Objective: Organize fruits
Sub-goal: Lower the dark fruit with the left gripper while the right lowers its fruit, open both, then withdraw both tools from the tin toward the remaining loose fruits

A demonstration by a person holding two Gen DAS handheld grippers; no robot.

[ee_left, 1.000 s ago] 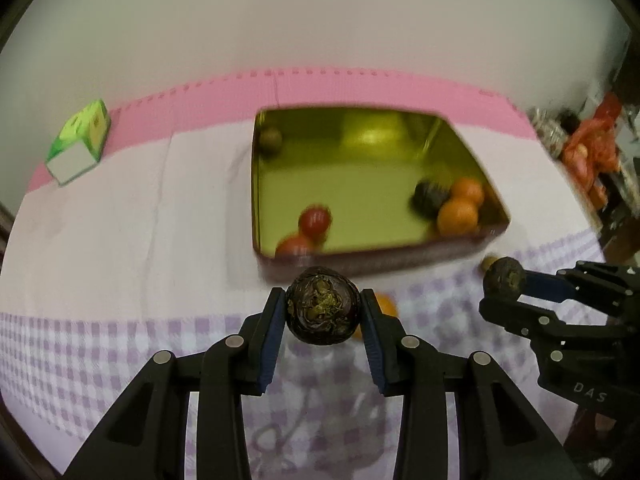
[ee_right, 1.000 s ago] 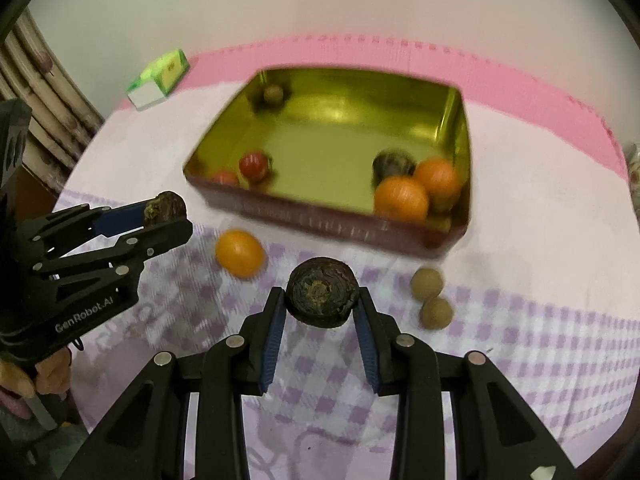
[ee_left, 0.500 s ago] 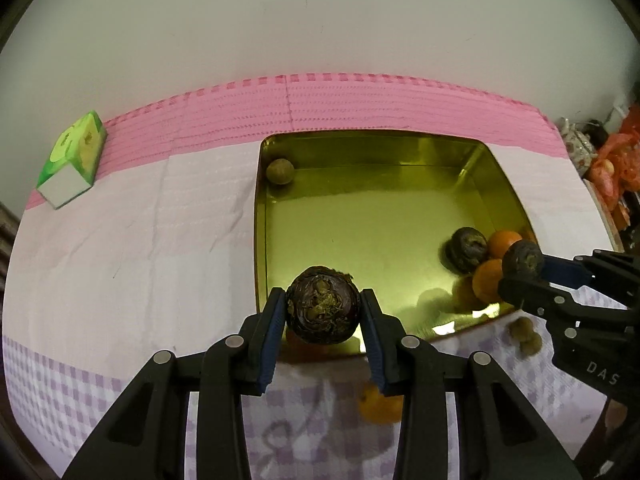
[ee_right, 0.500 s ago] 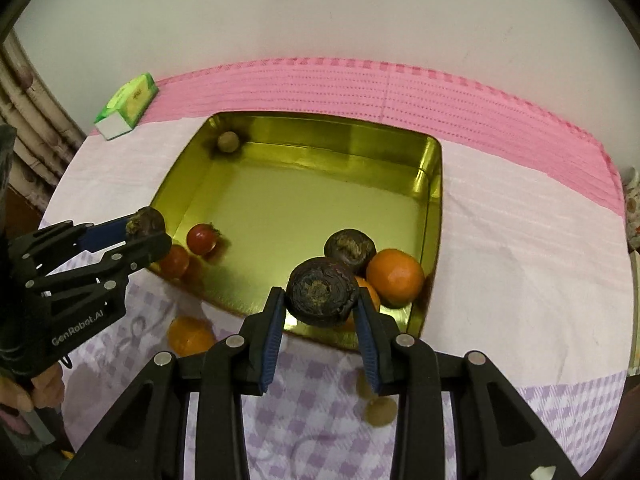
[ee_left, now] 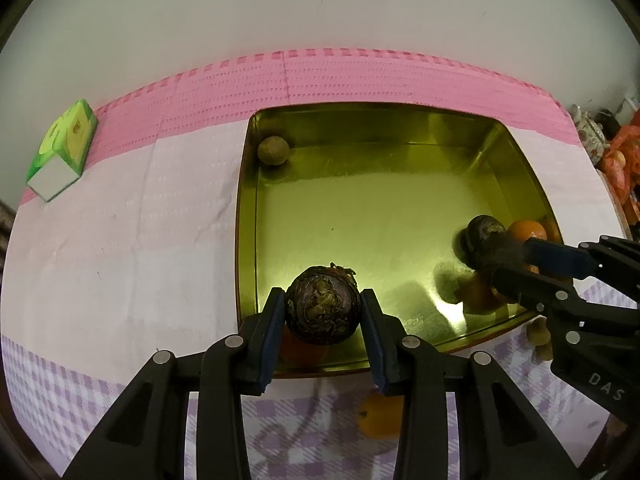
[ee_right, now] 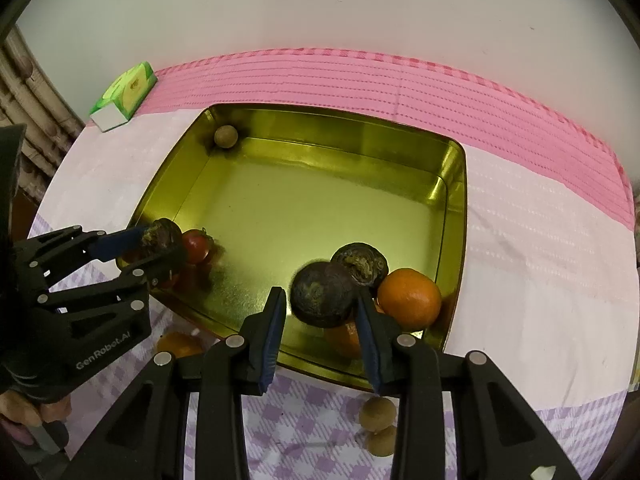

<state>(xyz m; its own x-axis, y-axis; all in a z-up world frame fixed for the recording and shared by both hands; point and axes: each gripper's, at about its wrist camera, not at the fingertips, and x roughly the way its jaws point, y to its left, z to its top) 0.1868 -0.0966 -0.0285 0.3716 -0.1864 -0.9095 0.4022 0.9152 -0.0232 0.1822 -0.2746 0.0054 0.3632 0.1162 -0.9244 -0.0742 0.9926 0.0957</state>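
Beneath both tongs we see a cloth (ee_left: 120,260), pink at the far edge, white in the middle and lilac-checked nearest us. On it stands a gold tin tray (ee_right: 456,208), which reaches from under the fingertips to well beyond them. The left gripper (ee_left: 322,320) is clamped on a dark wrinkled fruit (ee_left: 322,306) over the tray's near rim. The right gripper (ee_right: 322,316) has a second dark fruit (ee_right: 322,300) between its jaws. It touches one pad, with a sliver of gap at the other, so we cannot tell whether it is gripped. Far beyond the left gripper lies a green box (ee_left: 64,152). Just past the right fingertips, inside the tray, sit an orange (ee_right: 408,298) and a third dark fruit (ee_right: 362,262). A small brown fruit (ee_left: 273,151) occupies the far corner.
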